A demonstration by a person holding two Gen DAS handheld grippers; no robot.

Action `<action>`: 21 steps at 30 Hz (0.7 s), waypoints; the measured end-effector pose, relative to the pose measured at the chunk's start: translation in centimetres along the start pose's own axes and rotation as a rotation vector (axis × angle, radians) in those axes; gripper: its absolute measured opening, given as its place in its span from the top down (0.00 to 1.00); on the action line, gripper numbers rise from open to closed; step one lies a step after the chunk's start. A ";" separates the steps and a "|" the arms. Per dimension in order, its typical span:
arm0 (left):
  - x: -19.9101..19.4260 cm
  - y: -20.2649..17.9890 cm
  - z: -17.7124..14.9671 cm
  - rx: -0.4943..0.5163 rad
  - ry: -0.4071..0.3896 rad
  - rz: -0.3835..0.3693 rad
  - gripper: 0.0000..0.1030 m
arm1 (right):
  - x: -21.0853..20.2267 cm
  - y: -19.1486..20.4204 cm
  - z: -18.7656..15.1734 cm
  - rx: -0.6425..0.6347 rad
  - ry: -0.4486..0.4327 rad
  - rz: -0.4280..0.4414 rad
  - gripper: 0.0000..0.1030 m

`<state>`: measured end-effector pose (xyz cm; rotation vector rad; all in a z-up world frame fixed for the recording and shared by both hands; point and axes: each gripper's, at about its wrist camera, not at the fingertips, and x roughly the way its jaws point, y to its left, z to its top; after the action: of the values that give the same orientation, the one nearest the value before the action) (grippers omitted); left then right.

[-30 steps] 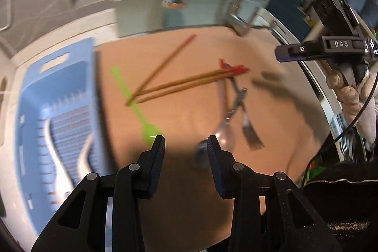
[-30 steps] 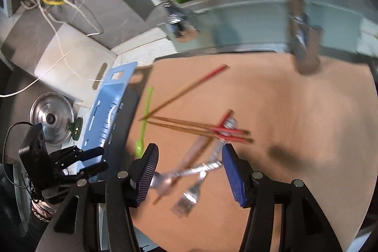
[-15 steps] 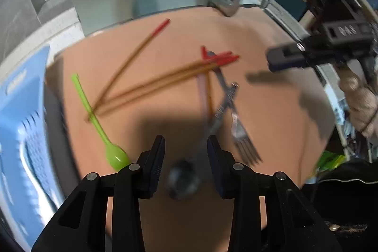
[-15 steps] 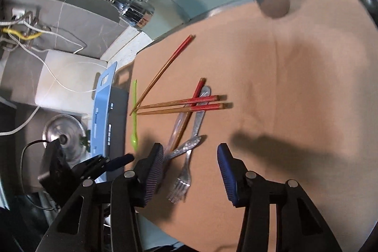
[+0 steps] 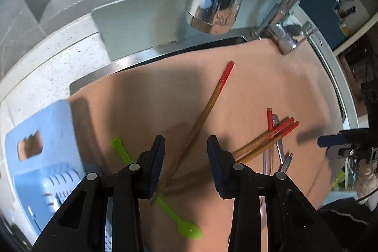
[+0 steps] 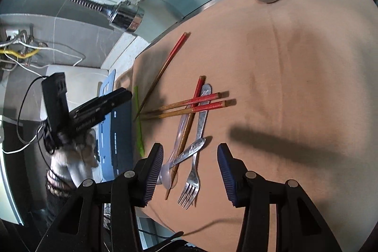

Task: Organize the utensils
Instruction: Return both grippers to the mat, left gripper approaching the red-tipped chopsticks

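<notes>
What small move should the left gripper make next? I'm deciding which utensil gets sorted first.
Probably lower the left gripper and close on the lone red-tipped wooden chopstick. Its open jaws already straddle that stick's thin end, which crosses the green plastic spoon, and nothing is gripped yet. The blue plastic basket sits right beside it.

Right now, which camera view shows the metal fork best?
The right wrist view: the metal fork lies whole on the cloth, tines and handle clear, between the claw's fingers. The left wrist view shows only a part of its handle behind the chopsticks.
</notes>
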<state>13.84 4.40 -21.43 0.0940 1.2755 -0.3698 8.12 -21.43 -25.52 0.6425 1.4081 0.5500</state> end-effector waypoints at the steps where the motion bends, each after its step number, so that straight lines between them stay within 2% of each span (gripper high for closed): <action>1: 0.3 0.0 0.1 0.007 0.012 0.003 0.65 | -0.1 -0.2 0.1 0.005 -0.002 0.000 0.57; 3: 0.8 0.2 0.2 0.000 0.025 0.012 0.65 | -0.3 -0.4 0.1 0.012 -0.004 0.001 0.58; 10: 2.4 1.1 -0.2 -0.052 0.060 -0.062 0.65 | 0.2 -0.6 0.5 0.038 0.009 0.002 0.57; 15: 3.3 -0.1 -1.1 -0.032 0.086 -0.096 0.65 | 0.8 0.1 0.9 0.026 0.027 0.002 0.57; 21: 3.4 -2.8 -2.4 0.013 0.093 -0.104 0.67 | 1.2 0.8 1.1 0.013 0.041 0.023 0.57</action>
<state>11.58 1.67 -24.96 0.0567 1.3736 -0.4673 9.37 -20.07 -25.76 0.6618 1.4457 0.5757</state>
